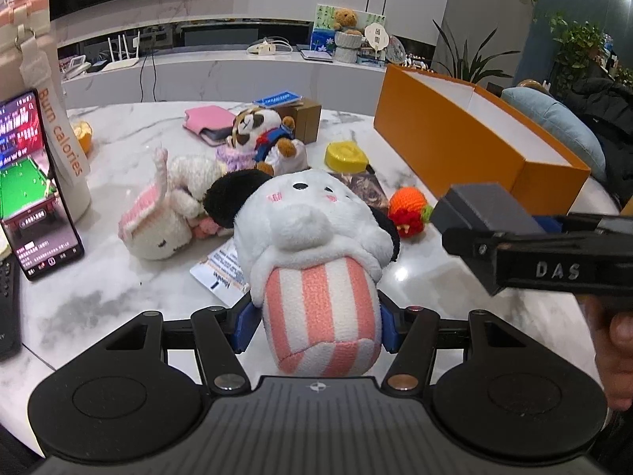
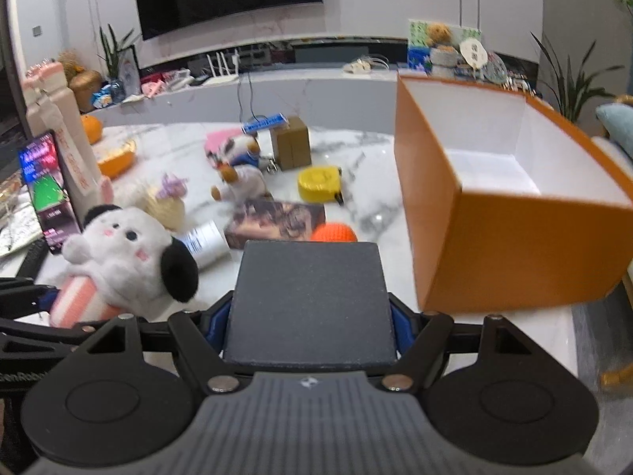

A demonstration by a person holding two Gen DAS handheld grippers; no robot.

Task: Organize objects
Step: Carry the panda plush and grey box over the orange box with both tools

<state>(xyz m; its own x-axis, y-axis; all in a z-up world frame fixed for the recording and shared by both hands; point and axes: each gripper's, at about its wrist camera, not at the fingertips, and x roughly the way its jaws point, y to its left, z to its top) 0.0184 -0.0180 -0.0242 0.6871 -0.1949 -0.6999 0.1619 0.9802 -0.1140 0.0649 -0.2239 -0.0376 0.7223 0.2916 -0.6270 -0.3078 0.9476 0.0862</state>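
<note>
Above table (image 1: 118, 301): left gripper (image 1: 316, 324) clamps plush dog (image 1: 316, 237); right gripper (image 2: 310, 316) clamps grey box (image 2: 310, 301).

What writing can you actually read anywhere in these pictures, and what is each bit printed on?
"Burn calories": orange letters on the strap hanging down the pink-lidded bottle.
"DAS": raised letters on the side of the right gripper, which is shut on a grey box.
Phone screen, with a snooker table: text too small to read.
White leaflet under the plush in the left gripper: print unreadable.
Blue card on the brown carton: unreadable.
</note>
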